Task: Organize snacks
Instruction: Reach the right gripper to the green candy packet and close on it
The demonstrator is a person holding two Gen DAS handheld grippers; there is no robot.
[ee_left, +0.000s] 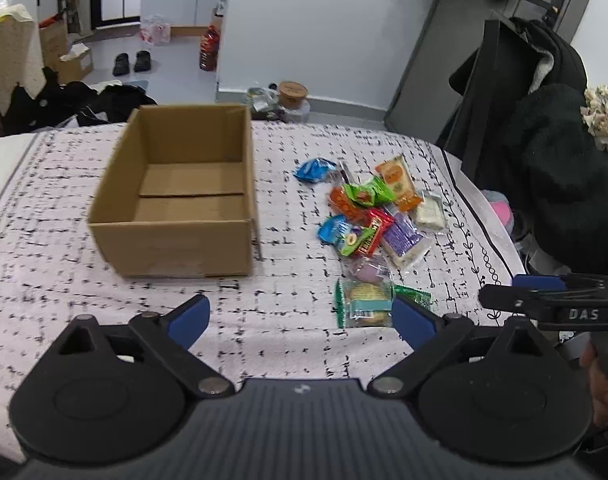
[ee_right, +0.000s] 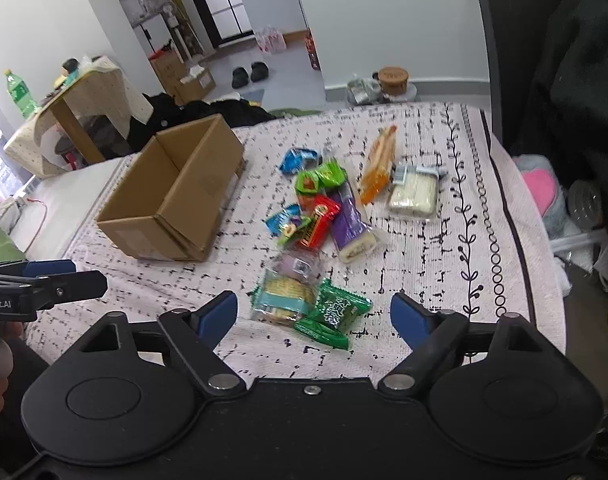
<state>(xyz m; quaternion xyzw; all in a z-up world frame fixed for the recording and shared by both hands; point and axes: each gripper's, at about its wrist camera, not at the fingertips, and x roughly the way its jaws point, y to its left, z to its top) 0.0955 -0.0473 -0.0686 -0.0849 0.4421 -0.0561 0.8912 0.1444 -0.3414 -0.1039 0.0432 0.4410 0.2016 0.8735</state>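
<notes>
1. Both hand-held grippers are spread wide and carry nothing: we see the left hand-held gripper [ee_left: 300,320] low over the patterned bedspread [ee_left: 64,208], and the right hand-held gripper [ee_right: 314,318] just short of the nearest packets.
2. Between the right pair of blue fingers [ee_right: 410,320] we see a clear cracker packet [ee_right: 284,300] and a green packet [ee_right: 338,310] touching each other.
3. Beyond them we find the snack pile [ee_left: 368,216]: a red bar [ee_right: 318,226], a purple-wrapped bar [ee_right: 350,226], green and blue pouches, an orange packet [ee_right: 378,164] and a pale cake in clear wrap [ee_right: 414,192], loosely overlapping.
4. Left of the pile, well apart from it, we see an open cardboard box [ee_left: 180,188] standing upright with nothing inside.
5. Farther out, we note black slippers [ee_left: 132,63] on the floor and dark clothing on a chair [ee_left: 544,128].
</notes>
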